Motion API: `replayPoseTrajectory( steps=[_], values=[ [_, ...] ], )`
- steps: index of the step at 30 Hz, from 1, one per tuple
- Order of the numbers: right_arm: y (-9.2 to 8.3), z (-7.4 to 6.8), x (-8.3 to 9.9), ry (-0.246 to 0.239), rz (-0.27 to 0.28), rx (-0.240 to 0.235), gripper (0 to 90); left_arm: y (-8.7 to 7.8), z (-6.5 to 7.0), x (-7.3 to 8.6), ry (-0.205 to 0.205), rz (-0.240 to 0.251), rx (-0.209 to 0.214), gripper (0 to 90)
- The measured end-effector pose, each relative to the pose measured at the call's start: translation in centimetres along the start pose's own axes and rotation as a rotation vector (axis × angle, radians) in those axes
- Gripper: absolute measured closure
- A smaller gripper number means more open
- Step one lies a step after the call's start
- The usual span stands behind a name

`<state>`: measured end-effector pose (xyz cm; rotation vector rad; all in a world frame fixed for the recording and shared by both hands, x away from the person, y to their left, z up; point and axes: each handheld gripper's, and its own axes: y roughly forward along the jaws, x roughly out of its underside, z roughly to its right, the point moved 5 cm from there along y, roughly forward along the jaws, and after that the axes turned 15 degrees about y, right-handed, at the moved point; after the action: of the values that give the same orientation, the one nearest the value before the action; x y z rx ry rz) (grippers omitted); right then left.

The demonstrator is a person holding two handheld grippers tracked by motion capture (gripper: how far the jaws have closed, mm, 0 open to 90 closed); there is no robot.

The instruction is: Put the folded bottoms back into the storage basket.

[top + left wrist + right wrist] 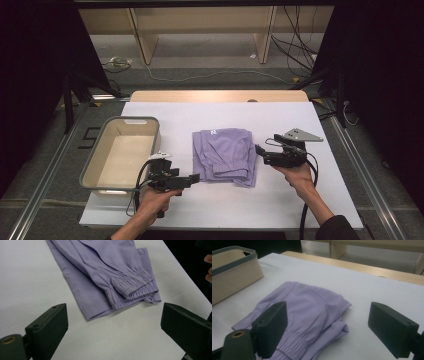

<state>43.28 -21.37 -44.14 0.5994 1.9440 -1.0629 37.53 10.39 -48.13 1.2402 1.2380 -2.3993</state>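
- Folded purple garment [225,154] lying flat near the middle of the white desk [280,115], between the two claws, touched by neither.
- Left claw [192,178] released, jaws spread wide, hovering just off the garment's near left corner; in the left gripper view the same corner and gathered elastic cuffs [135,286] seen between the jaws, with bare desk directly under them.
- Right claw [260,150] likewise released, jaws well apart, close beside the garment's right edge; whether touching the cloth, hard to tell from above.
- In the right gripper view, near part of the garment [312,307] hidden behind the left-hand jaw, its lower edge cut off by the frame bottom.
- Small pale mark near the garment's far edge, too small to read.
- Beige bin [102,155] with a grey rim at the desk's left, apart from the garment; its near rim partly covered by the left claw and its cable; only one corner of the bin [234,270] caught in the right gripper view.
- Far end of the garment cut off at the top of the left gripper view.
- Surroundings beyond the desk dark, little to make out besides cables on the floor.
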Motion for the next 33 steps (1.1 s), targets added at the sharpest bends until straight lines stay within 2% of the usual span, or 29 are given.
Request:
replayPoseTrajectory(
  steps=[5, 9, 17, 25, 27, 33],
  values=[
    [0.9, 0.5, -0.1, 0.013, -0.018, 0.008, 17.1, 0.7, -0.3, 0.0, -0.045, -0.024, 0.008, 7.6],
    [1.7, 1.0, -0.2, 0.026, -0.034, 0.012, 17.1, 1.1, -0.6, -0.1, -0.046, -0.038, 0.001, 7.7],
    [3.2, 1.5, -0.4, 0.041, -0.064, 0.017, 17.1, 2.3, -0.7, -0.2, -0.084, -0.072, -0.003, 7.7],
    [5.0, 2.2, -0.8, 0.084, -0.121, 0.008, 17.2, 3.2, -1.3, -0.4, -0.113, -0.103, -0.012, 7.7],
    [5.9, 2.5, -0.6, 0.097, -0.153, 0.009, 17.2, 3.5, -1.4, -0.4, -0.123, -0.111, -0.015, 7.7],
    [6.9, 2.6, -0.6, 0.096, -0.174, 0.013, 17.4, 4.2, -1.6, -0.8, -0.120, -0.120, -0.037, 7.9]
  ],
)
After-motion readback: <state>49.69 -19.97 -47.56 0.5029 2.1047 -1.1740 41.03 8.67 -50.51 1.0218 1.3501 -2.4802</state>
